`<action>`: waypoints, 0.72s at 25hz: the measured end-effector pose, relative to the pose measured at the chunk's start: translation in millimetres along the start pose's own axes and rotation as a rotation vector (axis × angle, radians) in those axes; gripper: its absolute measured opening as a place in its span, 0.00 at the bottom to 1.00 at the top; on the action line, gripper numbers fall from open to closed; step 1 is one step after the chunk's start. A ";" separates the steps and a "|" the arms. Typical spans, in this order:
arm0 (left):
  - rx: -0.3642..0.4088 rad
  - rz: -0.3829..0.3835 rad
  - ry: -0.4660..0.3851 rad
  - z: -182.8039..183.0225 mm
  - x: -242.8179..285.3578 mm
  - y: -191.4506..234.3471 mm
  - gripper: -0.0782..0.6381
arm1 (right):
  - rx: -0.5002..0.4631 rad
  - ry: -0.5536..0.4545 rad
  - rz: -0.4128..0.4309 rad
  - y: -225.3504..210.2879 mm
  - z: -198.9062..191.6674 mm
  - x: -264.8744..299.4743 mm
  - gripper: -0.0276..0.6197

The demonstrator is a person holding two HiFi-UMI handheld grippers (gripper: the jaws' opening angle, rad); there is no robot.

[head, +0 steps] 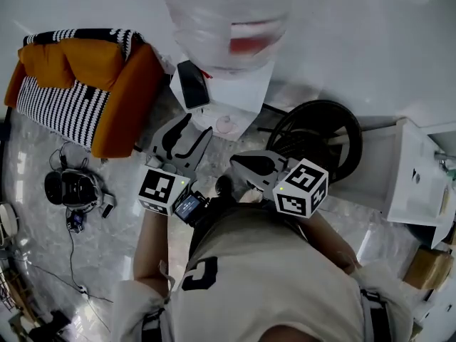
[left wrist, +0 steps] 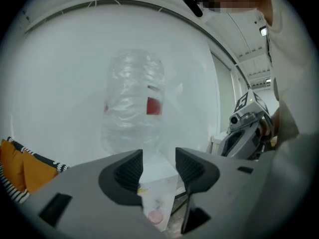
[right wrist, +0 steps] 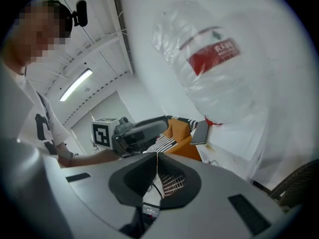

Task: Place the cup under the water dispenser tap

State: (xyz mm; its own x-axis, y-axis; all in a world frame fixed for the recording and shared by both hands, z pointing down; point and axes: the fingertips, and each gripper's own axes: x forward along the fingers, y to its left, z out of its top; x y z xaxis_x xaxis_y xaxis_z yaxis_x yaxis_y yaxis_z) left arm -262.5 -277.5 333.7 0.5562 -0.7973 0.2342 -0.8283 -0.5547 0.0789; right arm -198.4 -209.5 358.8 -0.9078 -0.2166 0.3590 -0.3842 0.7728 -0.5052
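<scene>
**Left hand-held gripper**: the jaws stand partly apart and grip nothing. The gap between the pads frames the cup beyond them and does not enclose it.

**Right hand-held gripper**: the jaws are pressed together on nothing, and it is held alongside the left one.

**Head view:** the tips of the left hand-held gripper lie just beside the cup. The right hand-held gripper sits a little nearer the person.

**Cup:** it is clear, and stands upright and free at the front of the white water dispenser, below the large upturned bottle. The tap cannot be made out, so whether the cup sits exactly beneath it cannot be told.

**Surroundings:** a dark phone rests at the dispenser's left edge. An orange armchair stands on the floor well to the left.

**Step in hand (judged):** the set-down looks complete, with the cup let go and the placement at its close.

**Next move (judged):** the left hand-held gripper should be drawn straight back from the dispenser, with its jaws kept clear of the rim. So light a cup would tip at a slight knock. If the cup proves off-centre from the tap, it needs a fresh gentle grasp and a small shift.
</scene>
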 end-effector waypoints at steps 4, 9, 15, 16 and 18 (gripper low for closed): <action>0.040 -0.031 0.006 11.6 2.5 -24.4 0.46 | -0.059 -0.018 0.017 -1.4 -0.8 -23.9 0.09; 0.085 -0.032 0.019 7.0 7.4 -59.6 0.46 | -0.093 -0.013 0.016 -3.2 -13.4 -62.2 0.09; 0.157 -0.010 0.089 -14.3 21.6 -94.9 0.46 | -0.121 -0.026 0.019 -3.9 -25.3 -103.1 0.09; 0.163 -0.007 0.101 -18.9 24.2 -98.6 0.46 | -0.128 -0.027 0.020 -3.7 -27.0 -109.1 0.09; 0.177 0.002 0.128 -29.2 29.1 -105.2 0.46 | -0.137 -0.028 0.019 -3.2 -31.7 -120.8 0.09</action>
State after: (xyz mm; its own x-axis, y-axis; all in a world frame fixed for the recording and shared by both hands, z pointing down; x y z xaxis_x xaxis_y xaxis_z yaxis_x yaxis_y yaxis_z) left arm -161.1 -235.5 360.6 0.5322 -0.7681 0.3561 -0.7984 -0.5952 -0.0907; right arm -82.2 -166.8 342.0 -0.9199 -0.2157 0.3275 -0.3417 0.8507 -0.3995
